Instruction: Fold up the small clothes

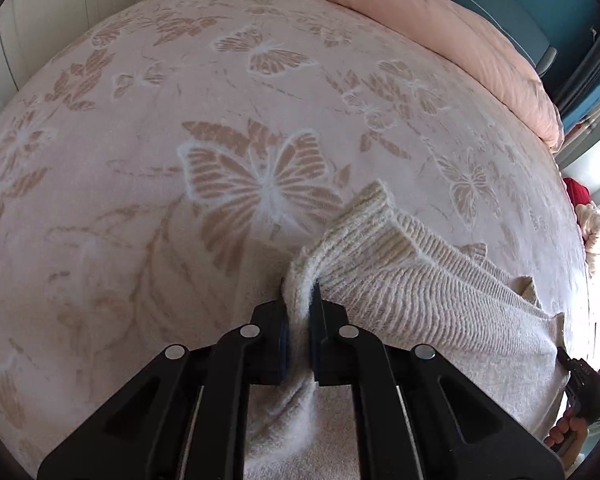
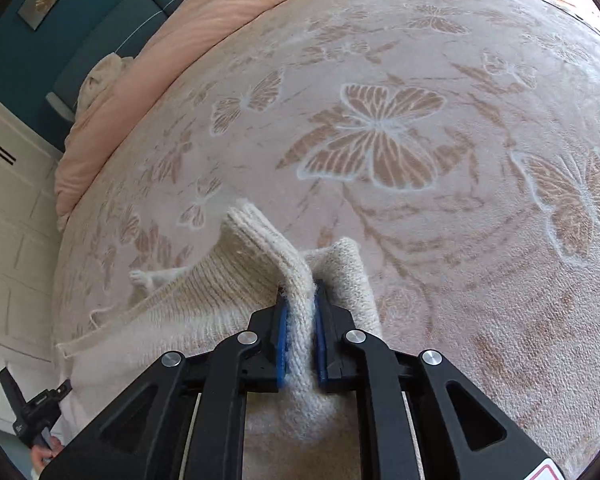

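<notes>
**Both grippers clamped on the knit, bed all around**

Jaws on both sides are closed down on fabric, no gap visible. Left gripper [image 1: 300, 304] has its blue pads squeezed on a bunched-up fold of the cream knit sweater [image 1: 420, 292], and the right gripper [image 2: 300, 308] is pinching another ribbed fold of the same sweater [image 2: 228, 304] the same way. In each view the knit hangs down between the black fingers and piles up under the frame.

Past the pinch points, the ribbed edge sticks up in a little peak in both views, and the remaining knit lies spread on the butterfly-print blanket [image 1: 180, 160] that covers the bed. From the left wrist view the sweater stretches off to the right, where the other gripper and a hand [image 1: 572, 428] show at the edge. From the right wrist view it runs off to the left, with a thin loose cord [image 2: 96, 316] trailing off its edge.

Nothing sits on the blanket directly ahead of either gripper. Further back there's a pink duvet [image 1: 440, 12] bunched along the far edge of the bed, a cream bundle [image 2: 100, 76] at its end, then a teal headboard [image 2: 100, 28] behind. Something red [image 1: 578, 194] peeks out beside the bed near the bright window side.
</notes>
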`<state>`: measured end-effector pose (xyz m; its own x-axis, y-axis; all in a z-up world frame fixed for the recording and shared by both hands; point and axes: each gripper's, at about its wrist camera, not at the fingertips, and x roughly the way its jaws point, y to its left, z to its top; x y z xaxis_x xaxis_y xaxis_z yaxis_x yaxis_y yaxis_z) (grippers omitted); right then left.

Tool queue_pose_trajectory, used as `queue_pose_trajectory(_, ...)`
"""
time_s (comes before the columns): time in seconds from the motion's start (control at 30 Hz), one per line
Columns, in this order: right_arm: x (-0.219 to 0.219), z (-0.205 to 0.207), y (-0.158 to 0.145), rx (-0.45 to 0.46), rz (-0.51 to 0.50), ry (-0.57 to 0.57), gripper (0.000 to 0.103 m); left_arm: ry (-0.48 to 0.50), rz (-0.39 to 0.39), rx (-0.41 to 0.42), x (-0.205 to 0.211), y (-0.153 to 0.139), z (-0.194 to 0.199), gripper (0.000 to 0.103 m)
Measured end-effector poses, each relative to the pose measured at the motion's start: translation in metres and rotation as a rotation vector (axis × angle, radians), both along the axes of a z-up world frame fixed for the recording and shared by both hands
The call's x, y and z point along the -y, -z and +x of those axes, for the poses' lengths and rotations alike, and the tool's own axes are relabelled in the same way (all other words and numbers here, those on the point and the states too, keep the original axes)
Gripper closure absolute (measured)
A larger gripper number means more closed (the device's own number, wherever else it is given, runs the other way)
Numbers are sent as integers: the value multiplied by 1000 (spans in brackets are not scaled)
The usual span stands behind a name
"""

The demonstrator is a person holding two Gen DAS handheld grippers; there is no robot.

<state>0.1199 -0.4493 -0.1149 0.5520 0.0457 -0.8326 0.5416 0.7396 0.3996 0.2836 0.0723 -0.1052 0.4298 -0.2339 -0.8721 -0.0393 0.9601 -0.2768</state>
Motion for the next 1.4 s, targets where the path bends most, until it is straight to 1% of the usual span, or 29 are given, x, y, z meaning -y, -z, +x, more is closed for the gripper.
queue_pose_trajectory(0.07,-5,-5,-17,24,-29,-1,80,7,3,20,0,-2,-5,87)
queue_pose_trajectory(0.13,-14,-21,-41,76,-79,0,72,2,12,24,-3,-11,-14,70)
queue_pose_trajectory(0.17,-24,-32,-55,101,-111,-13,68,-1,4,33,-6,-18,-22,65)
queue_pose_trajectory(0.2,-38,-42,-67,118,-138,-43,68,-10,-7,44,-10,-27,-32,62)
queue_pose_trajectory(0.27,-73,-59,-81,149,-150,-141,68,-15,-48,79,-15,-46,-60,62)
queue_pose_trajectory(0.33,-130,-68,-81,146,-136,-271,73,-5,-84,104,-6,-61,-94,61)
queue_pose_trajectory(0.4,-188,-72,-69,129,-82,-397,81,60,-108,92,21,-63,-125,61)
queue_pose_trajectory(0.43,-212,-72,-61,117,-61,-454,83,106,-105,81,39,-60,-137,61)
queue_pose_trajectory(0.47,-234,-70,-54,106,-64,-499,84,169,-82,70,59,-54,-147,61)
queue_pose_trajectory(0.53,-254,-66,-39,72,-94,-534,87,237,30,39,88,-37,-157,61)
queue_pose_trajectory(0.6,-233,-66,-26,20,-106,-459,88,210,91,7,87,-22,-157,61)
queue_pose_trajectory(0.63,-209,-72,-19,-1,-98,-387,88,183,102,-10,78,-16,-155,61)
queue_pose_trajectory(0.67,-181,-80,-14,-20,-79,-310,92,142,113,-31,63,-10,-153,61)
queue_pose_trajectory(0.7,-152,-92,-8,-39,-63,-246,102,100,101,-49,43,-5,-154,61)
queue_pose_trajectory(0.77,-108,-114,-3,-60,-17,-181,103,48,23,-73,8,2,-157,71)
queue_pose_trajectory(0.83,-85,-138,-12,-46,23,-126,103,27,-70,-76,-13,1,-165,74)
queue_pose_trajectory(0.87,-79,-150,-20,-30,26,-93,87,6,-107,-68,-22,-5,-171,72)
queue_pose_trajectory(0.9,-73,-161,-27,-13,23,-62,74,-17,-136,-53,-29,-10,-177,65)
queue_pose_trajectory(0.93,-70,-172,-32,11,37,-48,65,-47,-165,-31,-37,-17,-186,59)
queue_pose_trajectory(0.97,-68,-181,-33,33,61,-34,47,-85,-189,-7,-44,-23,-194,41)
queue_pose_trajectory(1.0,-67,-189,-30,45,88,-15,39,-132,-213,13,-51,-26,-202,24)
queue_pose_trajectory(1.03,-66,-193,-25,45,117,1,37,-178,-236,19,-57,-26,-208,16)
queue_pose_trajectory(1.07,-66,-193,-19,36,146,13,36,-203,-266,14,-60,-23,-210,15)
queue_pose_trajectory(1.13,-66,-184,-2,9,210,50,35,-228,-295,-40,-61,-8,-203,15)
queue_pose_trajectory(1.2,-64,-171,10,18,273,81,35,-264,-313,-71,-59,4,-191,15)
queue_pose_trajectory(1.3,-58,-153,14,42,287,161,33,-331,-300,-54,-58,12,-172,16)
queue_pose_trajectory(1.33,-54,-145,13,60,302,178,33,-348,-287,-56,-59,13,-166,20)
queue_pose_trajectory(1.37,-51,-138,14,59,318,195,36,-349,-293,-60,-60,13,-159,29)
queue_pose_trajectory(1.4,-48,-131,14,59,341,203,64,-329,-305,-71,-58,12,-152,55)
